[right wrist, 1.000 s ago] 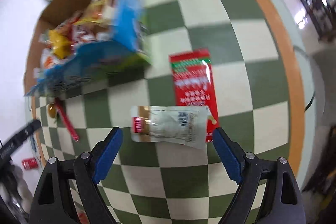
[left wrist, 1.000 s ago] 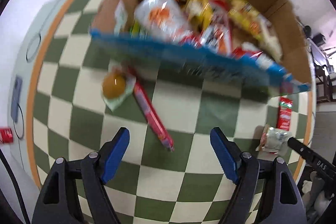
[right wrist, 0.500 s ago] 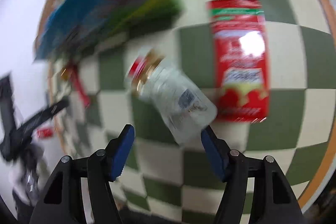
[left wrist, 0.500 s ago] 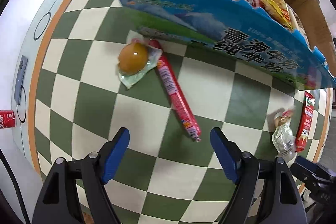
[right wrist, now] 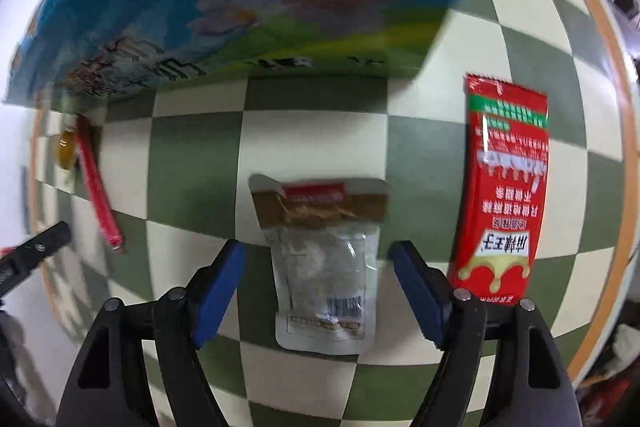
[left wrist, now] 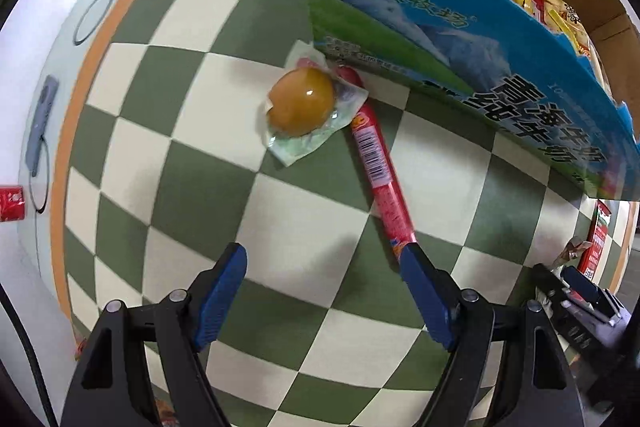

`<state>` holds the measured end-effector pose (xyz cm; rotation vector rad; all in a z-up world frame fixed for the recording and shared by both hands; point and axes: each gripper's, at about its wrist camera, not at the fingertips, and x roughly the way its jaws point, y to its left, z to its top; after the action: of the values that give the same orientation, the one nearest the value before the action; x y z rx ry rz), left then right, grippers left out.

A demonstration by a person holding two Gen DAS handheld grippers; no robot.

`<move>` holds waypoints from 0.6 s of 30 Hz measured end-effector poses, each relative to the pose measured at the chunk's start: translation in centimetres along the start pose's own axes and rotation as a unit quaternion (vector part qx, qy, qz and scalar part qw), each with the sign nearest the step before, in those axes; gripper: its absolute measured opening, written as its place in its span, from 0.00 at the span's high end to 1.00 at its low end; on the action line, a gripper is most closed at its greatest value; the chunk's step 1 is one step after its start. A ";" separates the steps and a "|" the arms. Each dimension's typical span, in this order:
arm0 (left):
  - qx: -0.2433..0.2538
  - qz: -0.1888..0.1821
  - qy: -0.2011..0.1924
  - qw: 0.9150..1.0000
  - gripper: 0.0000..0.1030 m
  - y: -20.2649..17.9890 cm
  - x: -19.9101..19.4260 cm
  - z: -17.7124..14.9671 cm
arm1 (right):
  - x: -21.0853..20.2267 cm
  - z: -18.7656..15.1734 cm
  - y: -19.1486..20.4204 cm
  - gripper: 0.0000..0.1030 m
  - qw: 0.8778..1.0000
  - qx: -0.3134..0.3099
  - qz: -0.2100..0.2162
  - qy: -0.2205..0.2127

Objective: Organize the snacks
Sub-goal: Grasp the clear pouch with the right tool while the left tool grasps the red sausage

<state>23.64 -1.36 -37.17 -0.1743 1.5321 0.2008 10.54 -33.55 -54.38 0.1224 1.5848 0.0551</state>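
hovering nearer now, right hand-held gripper (right wrist: 318, 259) straddles clear pouch (right wrist: 322, 275).

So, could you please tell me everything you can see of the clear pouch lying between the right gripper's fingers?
The clear pouch is a flat, see-through plastic packet with a brown and red header band at its far end and a barcode near its near end. It lies flat on the checked tablecloth, lengthwise between the blue pads of the right gripper, whose jaws have just been opening; neither pad touches it. The red sachet lies beside it, apart. Its pale contents are too blurred to name.
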 end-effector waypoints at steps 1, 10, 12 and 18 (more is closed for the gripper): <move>0.003 0.001 0.005 1.000 0.24 -0.1 0.4 0.6 | 0.1 -0.1 0.7 0.26 1.000 -0.012 -0.019 -0.005; 0.034 0.006 0.023 0.999 0.60 -2.0 2.8 4.4 | -0.1 -2.0 1.8 0.46 0.998 -0.035 -0.023 -0.051; 0.053 0.010 0.027 0.998 0.74 -2.6 3.1 4.7 | -0.5 -2.5 0.7 0.46 0.999 -0.018 -0.005 -0.046; 0.069 0.009 0.034 0.997 0.83 -2.3 3.0 3.6 | -2.1 -4.3 -0.2 0.46 0.998 0.001 0.035 -0.054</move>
<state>27.78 -2.70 -40.11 -0.0577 1.6099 0.1046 6.28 -33.79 -52.26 0.1796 1.4726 0.1002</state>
